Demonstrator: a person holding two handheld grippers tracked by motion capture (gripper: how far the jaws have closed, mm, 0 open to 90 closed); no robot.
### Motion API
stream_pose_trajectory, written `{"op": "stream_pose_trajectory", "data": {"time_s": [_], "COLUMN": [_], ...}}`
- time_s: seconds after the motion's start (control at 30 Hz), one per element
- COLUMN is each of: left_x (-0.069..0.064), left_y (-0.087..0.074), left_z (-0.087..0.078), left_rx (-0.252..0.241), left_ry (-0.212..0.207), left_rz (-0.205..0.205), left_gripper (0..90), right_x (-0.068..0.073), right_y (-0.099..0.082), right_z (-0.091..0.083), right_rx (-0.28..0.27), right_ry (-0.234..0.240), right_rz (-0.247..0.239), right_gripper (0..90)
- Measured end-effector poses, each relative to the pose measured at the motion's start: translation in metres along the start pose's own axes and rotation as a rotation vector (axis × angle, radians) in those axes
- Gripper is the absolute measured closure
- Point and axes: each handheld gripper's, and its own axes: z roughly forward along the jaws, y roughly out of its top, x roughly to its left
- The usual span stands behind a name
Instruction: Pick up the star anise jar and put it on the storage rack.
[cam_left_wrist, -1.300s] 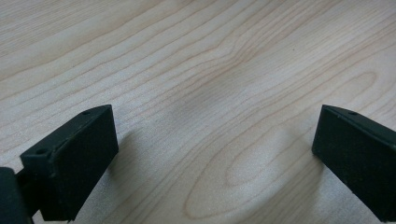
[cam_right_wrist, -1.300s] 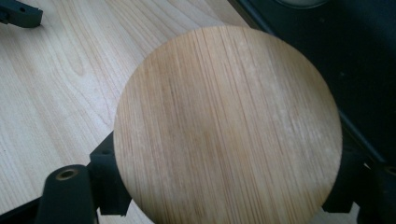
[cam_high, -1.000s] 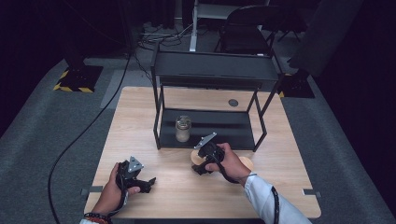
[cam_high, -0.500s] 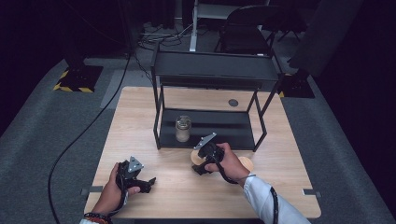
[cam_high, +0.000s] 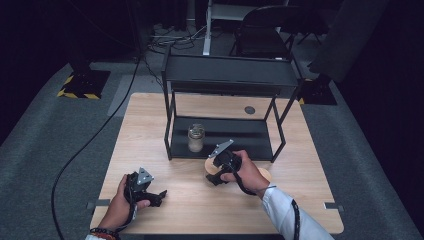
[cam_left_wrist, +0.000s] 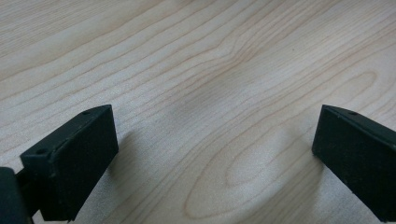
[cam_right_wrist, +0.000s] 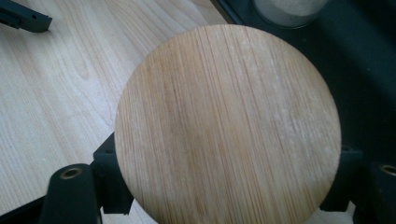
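A round wooden lid (cam_right_wrist: 229, 140) sits flat between the jaws of my right gripper (cam_right_wrist: 226, 186), which is shut on its edges. From above, the right gripper (cam_high: 216, 171) holds the lid (cam_high: 210, 164) low over the table, just in front of the black rack (cam_high: 230, 75). A glass jar (cam_high: 196, 138) with no lid stands on the rack's lower shelf, and its base (cam_right_wrist: 289, 9) lies just beyond the lid. At the front left, my left gripper (cam_high: 155, 196) rests on the table. Its jaws stand wide apart over bare wood (cam_left_wrist: 215, 154).
The rack's lower shelf (cam_right_wrist: 369, 70) lies right beside the held lid. A tan round piece (cam_high: 265, 175) peeks out from behind the right hand. A small dark disc (cam_high: 249, 110) is set in the tabletop behind the rack. The table (cam_high: 150, 130) has dark floor all round.
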Motion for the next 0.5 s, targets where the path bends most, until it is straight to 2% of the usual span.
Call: {"op": "stream_pose_trajectory", "data": {"time_s": [0.5], "left_x": [0.0], "left_y": [0.0], "left_z": [0.0], "left_rx": [0.0], "left_ry": [0.0], "left_rz": [0.0], "left_gripper": [0.0], "right_x": [-0.014], "right_y": [0.01], "right_z": [-0.021], "right_rx": [-0.032], "right_ry": [-0.025], "right_rz": [-0.002], "right_gripper": [25.3]}}
